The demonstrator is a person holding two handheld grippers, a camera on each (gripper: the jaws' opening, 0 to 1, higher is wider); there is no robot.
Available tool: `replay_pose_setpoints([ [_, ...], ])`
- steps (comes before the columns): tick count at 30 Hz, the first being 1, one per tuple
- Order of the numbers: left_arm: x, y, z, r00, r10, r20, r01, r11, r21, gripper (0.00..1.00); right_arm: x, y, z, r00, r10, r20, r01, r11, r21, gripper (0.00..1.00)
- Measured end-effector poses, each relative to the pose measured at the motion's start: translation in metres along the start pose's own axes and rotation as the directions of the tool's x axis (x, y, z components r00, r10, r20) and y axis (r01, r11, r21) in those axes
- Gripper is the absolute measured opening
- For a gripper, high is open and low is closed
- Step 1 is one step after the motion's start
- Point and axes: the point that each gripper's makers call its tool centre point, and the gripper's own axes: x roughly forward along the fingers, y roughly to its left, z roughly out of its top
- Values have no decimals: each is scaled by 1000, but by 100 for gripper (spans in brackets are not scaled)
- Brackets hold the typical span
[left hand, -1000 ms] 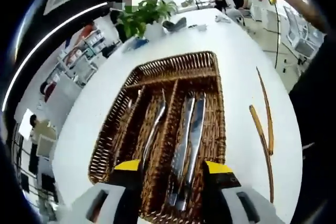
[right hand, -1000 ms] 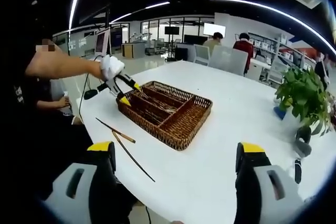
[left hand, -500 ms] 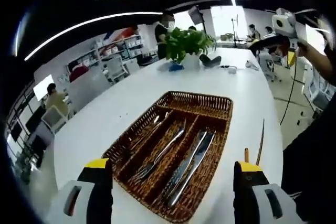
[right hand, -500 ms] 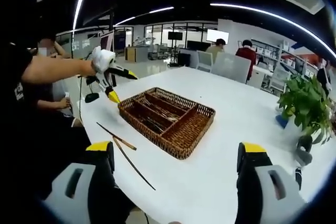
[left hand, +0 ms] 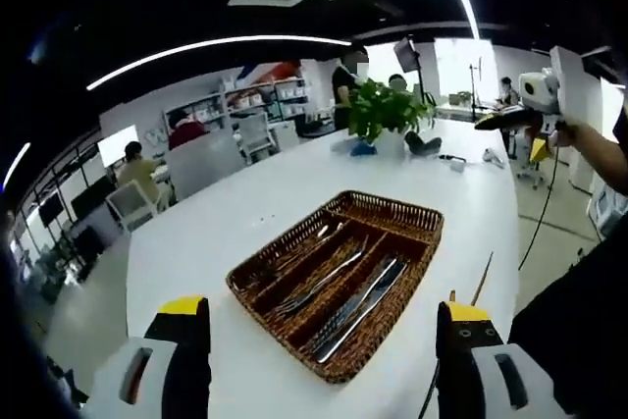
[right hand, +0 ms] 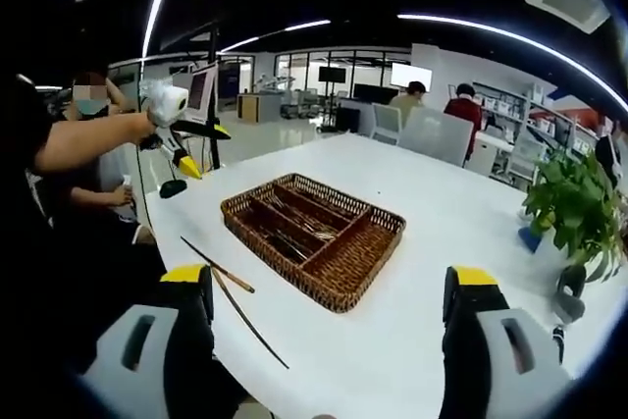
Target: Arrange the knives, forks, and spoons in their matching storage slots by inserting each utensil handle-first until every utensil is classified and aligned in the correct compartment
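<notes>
A brown wicker tray (left hand: 394,206) with long slots lies on the white table. Two knives (left hand: 359,307) lie in its right slot, forks (left hand: 316,287) in the middle one and spoons (left hand: 294,250) further left. My left gripper (left hand: 322,340) is open with nothing in it, held above and short of the tray's near end. In the right gripper view it hangs in the air as the left gripper (right hand: 203,149), in a gloved hand left of the tray (right hand: 365,272). My right gripper (right hand: 329,326) is open too, with nothing between its jaws, well back from the tray.
Two brown chopsticks (right hand: 234,289) lie on the table beside the tray, near the table edge; in the left gripper view a chopstick (left hand: 483,280) lies right of the tray. A potted plant (right hand: 574,198) stands at the far end of the table. People sit at desks behind.
My left gripper has risen and drawn back from just over the tray, and its jaws have spread wider. The right gripper has hardly moved.
</notes>
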Motion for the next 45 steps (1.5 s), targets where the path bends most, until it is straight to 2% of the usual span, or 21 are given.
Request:
replay_pose_setpoints([
  [10,-26,-4,8,998,35,44,-32,998,-52,100,6,1,-7,1000,-2,-14,2,1000,-5,99],
  [13,-32,-12,8,998,33,58,-28,996,-84,100,7,3,-7,1000,-2,-11,2,1000,-3,99],
  [16,-34,-20,6,997,30,67,-24,997,-79,100,8,6,-7,1000,2,-10,-2,1000,-1,99],
  [24,-45,-27,-4,996,47,75,-38,992,-120,100,8,8,-7,1000,-4,-18,4,1000,-12,99],
  [27,-49,-31,-6,996,48,75,-40,993,-110,100,7,7,-7,1000,-10,-13,10,1000,-7,99],
  [32,-54,-30,-1,993,61,98,-51,994,-98,100,8,10,-11,1000,-12,-20,12,1000,-8,99],
  [36,-54,-33,-2,994,68,91,-60,995,-81,100,8,12,-11,1000,-15,-18,15,1000,-11,99],
  [45,-53,-40,-3,994,56,98,-46,994,-97,100,7,10,-12,1000,-21,-23,21,1000,-17,99],
])
